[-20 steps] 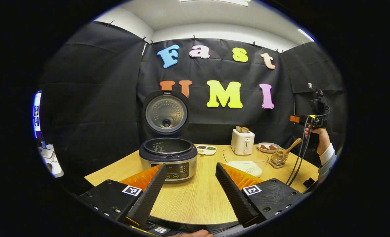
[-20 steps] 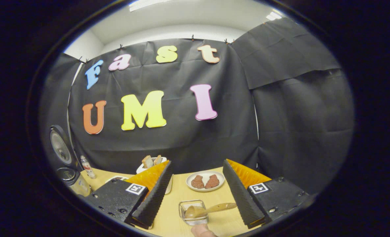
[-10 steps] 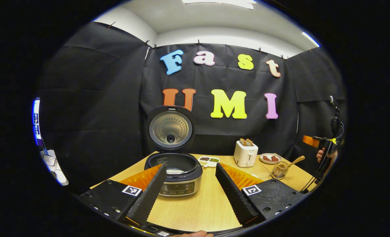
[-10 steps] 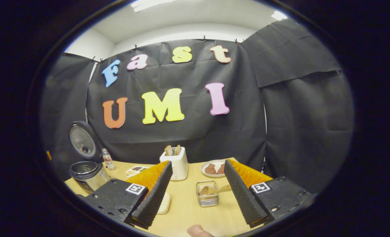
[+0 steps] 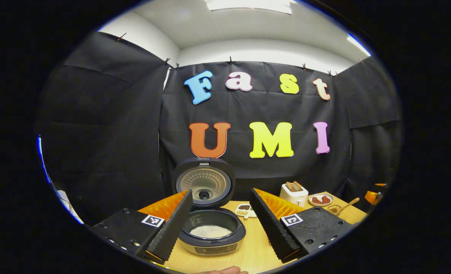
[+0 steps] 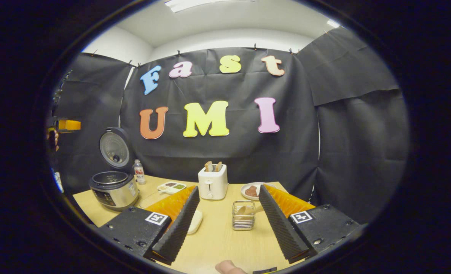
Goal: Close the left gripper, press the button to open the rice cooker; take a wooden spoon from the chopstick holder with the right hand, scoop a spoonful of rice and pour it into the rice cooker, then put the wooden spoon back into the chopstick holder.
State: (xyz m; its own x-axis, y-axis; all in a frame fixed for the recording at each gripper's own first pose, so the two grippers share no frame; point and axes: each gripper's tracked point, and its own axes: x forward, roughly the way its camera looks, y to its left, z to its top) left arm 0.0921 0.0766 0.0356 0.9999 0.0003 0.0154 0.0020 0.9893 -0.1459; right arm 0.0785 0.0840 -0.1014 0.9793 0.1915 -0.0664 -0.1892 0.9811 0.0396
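The rice cooker [image 5: 210, 238] stands with its lid [image 5: 204, 182] up and white rice in its pot, right beyond my left gripper [image 5: 221, 243], which is open and holds nothing. In the right gripper view the cooker [image 6: 113, 188] is at the far left. The wooden spoon [image 6: 248, 209] rests in the wire chopstick holder [image 6: 243, 219], a short way ahead of my open, empty right gripper [image 6: 225, 243]. The holder [image 5: 335, 209] and the spoon [image 5: 349, 204] also sit at the far right of the left gripper view. A clear rice container [image 6: 195, 221] is partly hidden behind a finger.
On the wooden table [image 6: 217, 243] stand a white toaster [image 6: 212, 182] with bread, a plate [image 6: 252, 190] of brown food, a divided dish [image 6: 171, 186] and a small bottle [image 6: 137, 171]. The other gripper [image 6: 63, 125] hangs high at the left.
Both grippers have drawn back and up from the table. The left one now looks down into the pot. The holder with the spoon has shrunk and lies farther from the right gripper.
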